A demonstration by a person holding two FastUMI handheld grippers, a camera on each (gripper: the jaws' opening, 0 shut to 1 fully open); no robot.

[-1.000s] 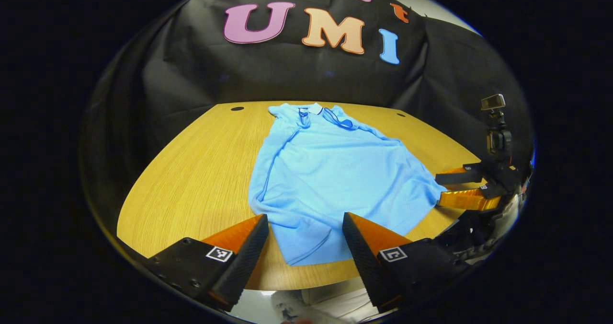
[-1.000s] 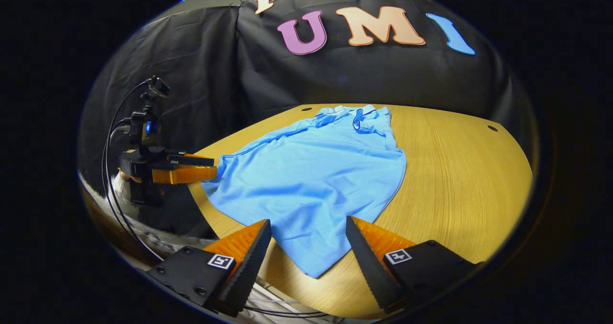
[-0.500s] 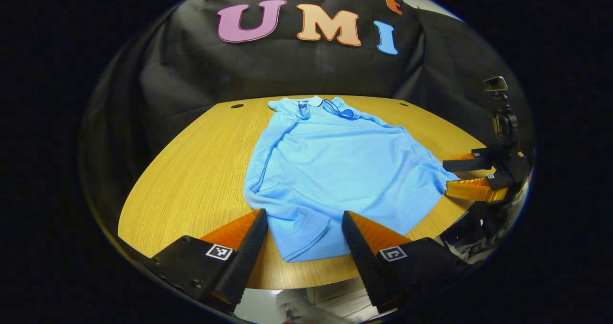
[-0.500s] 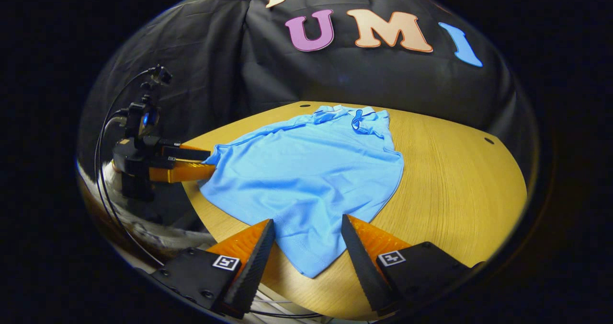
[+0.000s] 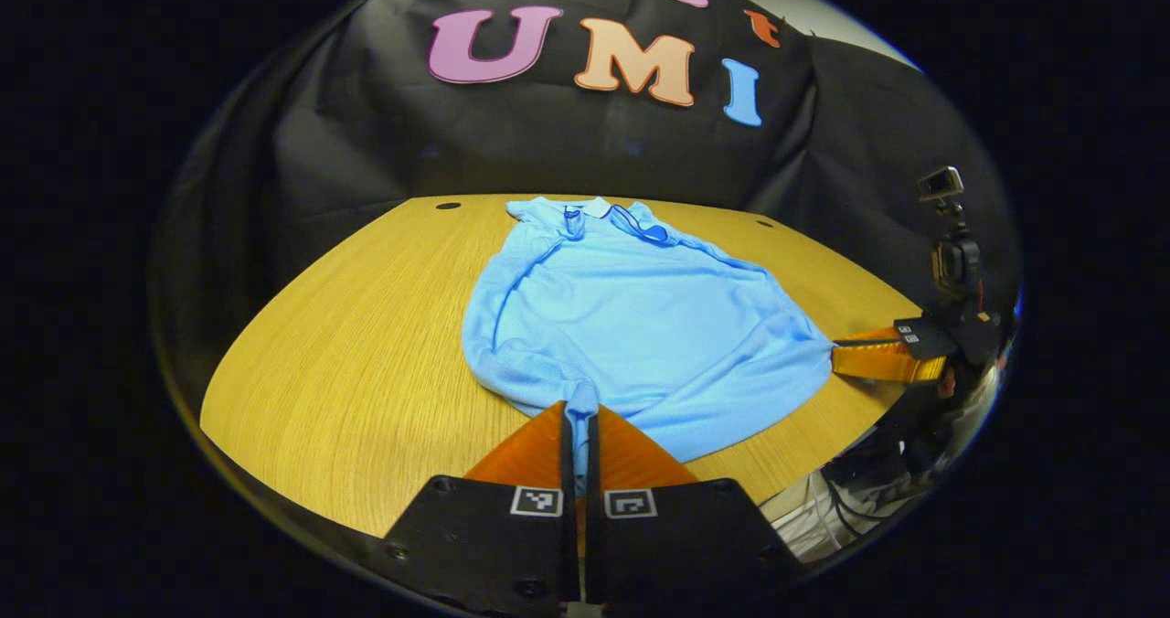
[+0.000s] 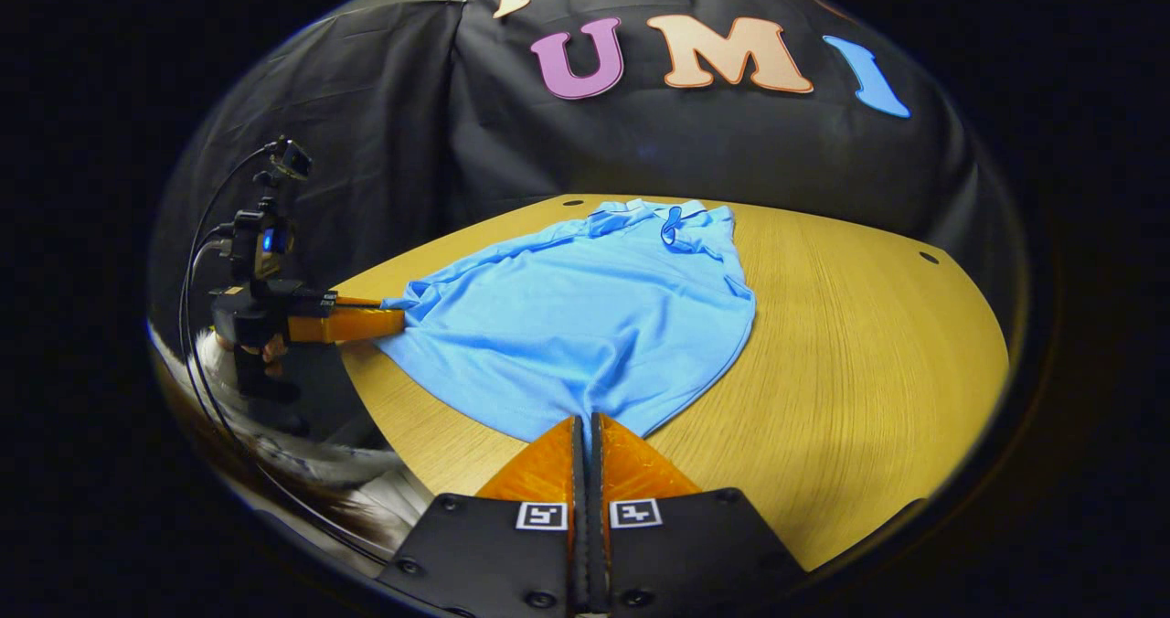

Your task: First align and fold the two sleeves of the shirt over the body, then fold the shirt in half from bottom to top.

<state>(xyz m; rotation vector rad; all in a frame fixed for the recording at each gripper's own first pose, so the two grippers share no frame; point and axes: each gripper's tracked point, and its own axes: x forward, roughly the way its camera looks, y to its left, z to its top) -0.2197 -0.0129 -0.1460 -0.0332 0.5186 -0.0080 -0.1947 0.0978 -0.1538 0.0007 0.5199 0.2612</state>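
- Light blue short-sleeved polo shirt [image 5: 631,316] lies flat on the rounded wooden counter [image 5: 366,344], collar at 12 o'clock.
- Left gripper [image 5: 578,417] clamped on the hem corner at 6 o'clock in the left gripper view.
- Right gripper [image 6: 585,426] pinches the other hem corner, at 6 o'clock in the right gripper view.

Wooden table [image 5: 366,325], light-blue shirt [image 5: 631,316] spread flat on it

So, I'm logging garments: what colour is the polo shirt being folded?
Light blue polo shirt with darker blue collar trim; the left gripper view shows it best.
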